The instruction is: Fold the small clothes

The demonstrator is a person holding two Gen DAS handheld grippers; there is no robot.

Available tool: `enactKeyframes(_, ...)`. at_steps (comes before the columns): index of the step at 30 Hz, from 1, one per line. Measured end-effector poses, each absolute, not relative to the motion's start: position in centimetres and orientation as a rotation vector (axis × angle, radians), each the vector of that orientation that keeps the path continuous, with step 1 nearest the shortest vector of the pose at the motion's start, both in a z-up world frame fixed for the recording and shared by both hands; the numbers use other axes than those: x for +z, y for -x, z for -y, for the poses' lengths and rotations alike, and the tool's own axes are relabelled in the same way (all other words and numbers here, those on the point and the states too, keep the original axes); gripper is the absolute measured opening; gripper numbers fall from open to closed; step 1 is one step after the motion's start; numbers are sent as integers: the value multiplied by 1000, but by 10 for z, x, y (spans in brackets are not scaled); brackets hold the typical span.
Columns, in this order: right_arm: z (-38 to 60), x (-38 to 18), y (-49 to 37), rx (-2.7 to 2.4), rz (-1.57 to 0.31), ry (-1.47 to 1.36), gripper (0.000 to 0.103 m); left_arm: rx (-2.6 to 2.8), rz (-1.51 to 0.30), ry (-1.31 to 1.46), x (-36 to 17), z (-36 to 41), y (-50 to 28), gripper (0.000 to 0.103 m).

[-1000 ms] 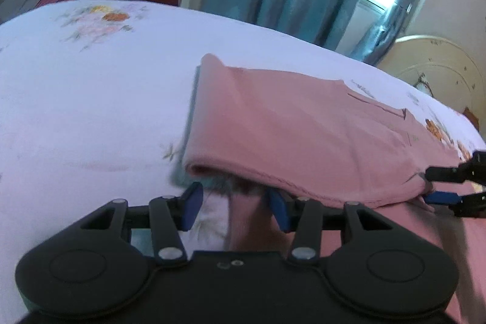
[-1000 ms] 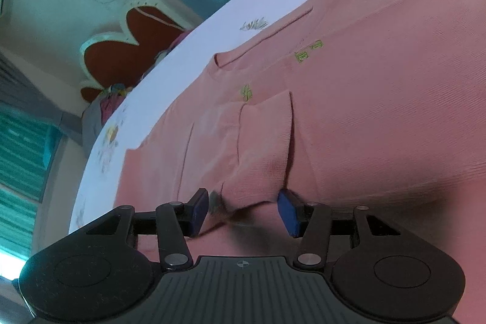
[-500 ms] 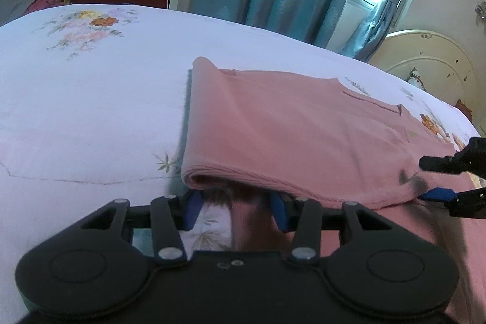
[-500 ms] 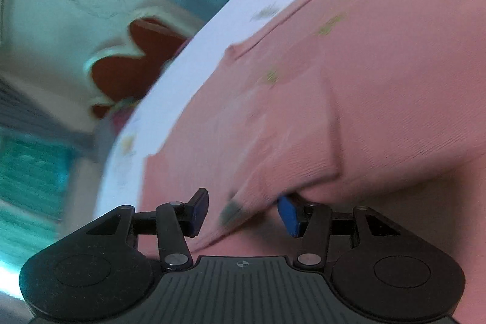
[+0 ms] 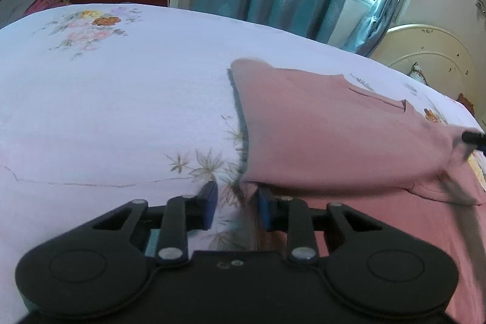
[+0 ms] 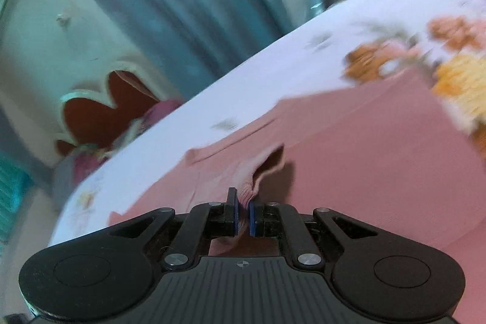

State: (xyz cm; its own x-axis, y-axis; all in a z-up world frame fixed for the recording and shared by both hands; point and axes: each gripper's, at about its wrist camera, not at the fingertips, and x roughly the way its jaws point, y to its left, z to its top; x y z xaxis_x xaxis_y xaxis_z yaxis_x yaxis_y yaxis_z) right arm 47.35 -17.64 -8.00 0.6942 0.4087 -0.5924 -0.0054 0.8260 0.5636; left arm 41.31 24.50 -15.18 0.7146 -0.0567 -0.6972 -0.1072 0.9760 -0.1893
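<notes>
Pink shirt (image 6: 349,160) pinched in right hand-held gripper (image 6: 242,216); left hand-held gripper (image 5: 237,208) spread.

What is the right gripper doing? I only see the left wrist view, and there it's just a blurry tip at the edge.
Observer: The right gripper is shut on a pinch of the shirt.
Operator: Is the cloth flat where it holds?
Observer: No. A ridge of cloth bunches up just ahead of the fingers, with a shadow beside it.
</notes>
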Motion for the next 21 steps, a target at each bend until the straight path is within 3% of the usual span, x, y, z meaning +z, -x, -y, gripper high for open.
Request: enactKeyframes(21,193,-122,-455,201,-906,-498,6,21,-789,215,-150,-247,-416,28)
